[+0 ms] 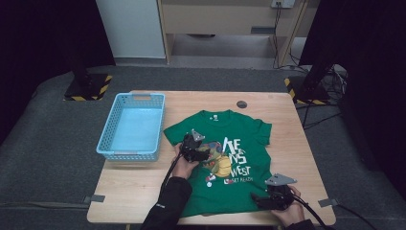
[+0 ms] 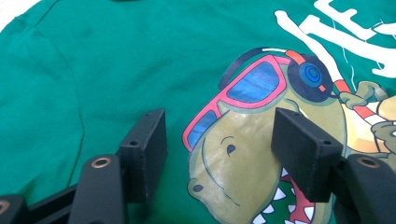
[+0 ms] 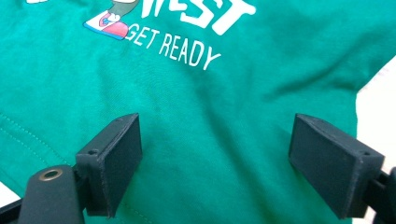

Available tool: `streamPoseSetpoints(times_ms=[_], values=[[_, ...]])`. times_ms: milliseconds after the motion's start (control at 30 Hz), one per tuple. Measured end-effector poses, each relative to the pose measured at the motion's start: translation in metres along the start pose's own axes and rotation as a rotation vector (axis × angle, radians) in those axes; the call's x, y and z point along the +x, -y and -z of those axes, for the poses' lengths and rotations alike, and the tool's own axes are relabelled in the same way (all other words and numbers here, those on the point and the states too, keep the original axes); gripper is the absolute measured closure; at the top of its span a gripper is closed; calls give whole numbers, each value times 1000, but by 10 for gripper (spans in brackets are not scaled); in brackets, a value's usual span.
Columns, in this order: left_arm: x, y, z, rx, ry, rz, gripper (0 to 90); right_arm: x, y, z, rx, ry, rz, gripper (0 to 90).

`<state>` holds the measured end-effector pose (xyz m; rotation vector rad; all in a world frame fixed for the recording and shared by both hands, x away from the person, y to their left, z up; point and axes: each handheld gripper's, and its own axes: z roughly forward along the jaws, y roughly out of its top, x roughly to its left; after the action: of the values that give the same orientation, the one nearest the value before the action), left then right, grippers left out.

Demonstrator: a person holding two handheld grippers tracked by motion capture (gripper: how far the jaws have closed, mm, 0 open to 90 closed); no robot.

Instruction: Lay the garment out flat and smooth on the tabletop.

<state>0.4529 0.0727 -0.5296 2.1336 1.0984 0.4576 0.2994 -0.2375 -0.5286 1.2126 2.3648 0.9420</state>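
Green T-shirt (image 1: 242,143), flat, dinosaur print

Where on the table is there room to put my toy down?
The wooden table is bare in front of the blue basket, left of the green T-shirt. A bare strip runs beside the shirt's right sleeve, and another along the far edge by the dark round spot. The middle is crowded with shirt and both claws.

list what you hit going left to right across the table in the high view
blue basket → left gripper over the print on the green t-shirt → right gripper at the shirt's lower right corner → bare wooden table edge
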Motion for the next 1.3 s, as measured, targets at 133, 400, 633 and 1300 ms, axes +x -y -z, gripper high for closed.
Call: streamPoseSetpoints(times_ms=[133, 400, 633, 1300], values=[[3, -3, -3, 2, -4, 4, 346, 4, 3, 4, 3, 8, -7, 168], [5, -3, -4, 1, -10, 8, 307, 4, 4, 5, 17, 1, 0, 168], [4, -5, 5, 32, -6, 45, 336, 3, 2, 6, 24, -9, 9, 180], [-26, 42, 98, -25, 90, 29, 246, -4, -39, 2, -72, -30, -15, 153]])
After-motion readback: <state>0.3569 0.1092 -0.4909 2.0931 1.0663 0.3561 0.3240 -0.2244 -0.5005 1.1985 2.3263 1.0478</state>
